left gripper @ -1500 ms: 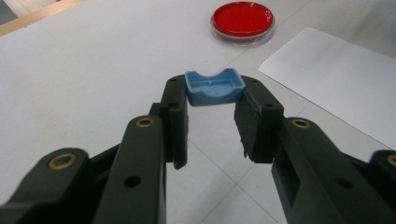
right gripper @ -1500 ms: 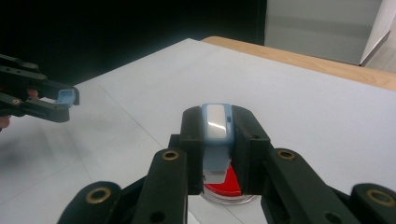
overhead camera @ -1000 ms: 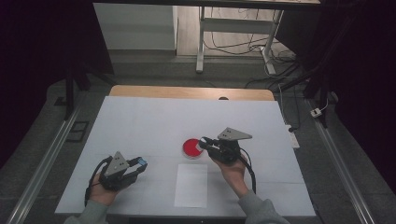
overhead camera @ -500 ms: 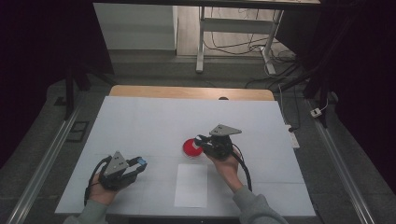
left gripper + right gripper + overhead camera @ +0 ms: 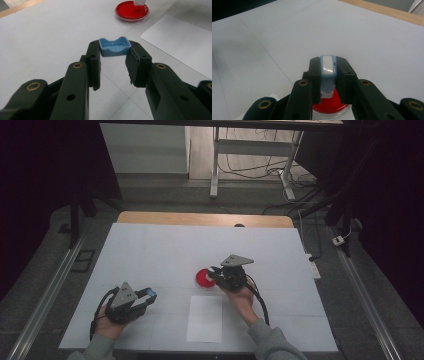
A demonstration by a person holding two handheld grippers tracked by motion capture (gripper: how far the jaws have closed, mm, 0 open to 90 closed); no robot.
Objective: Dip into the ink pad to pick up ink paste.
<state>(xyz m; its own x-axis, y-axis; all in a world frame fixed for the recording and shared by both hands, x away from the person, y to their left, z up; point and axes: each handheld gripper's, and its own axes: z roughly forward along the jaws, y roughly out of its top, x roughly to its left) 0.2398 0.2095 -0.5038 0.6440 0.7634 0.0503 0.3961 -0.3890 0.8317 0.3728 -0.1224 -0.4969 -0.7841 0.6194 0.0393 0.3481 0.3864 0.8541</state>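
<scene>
A round red dish (image 5: 201,279) lies near the middle of the white table (image 5: 165,250). My right gripper (image 5: 214,272) hangs over the dish's right side, shut on a narrow pale blue and white piece (image 5: 327,71); the red dish (image 5: 331,105) lies just below that piece. Whether the piece touches the dish I cannot tell. At the front left, my left gripper (image 5: 148,296) rests low, shut on a small blue tray-shaped piece (image 5: 115,46) at its jaw tips. From there the red dish (image 5: 131,11) lies farther off.
A white sheet of paper (image 5: 205,317) lies flat near the front edge, between the two hands. A bare wooden strip (image 5: 200,219) runs along the table's far edge. Metal rails (image 5: 45,295) flank the table, and cables lie on the floor behind.
The right gripper has moved left and down with its piece, and now covers the dish's right side. The left hand has kept still.
</scene>
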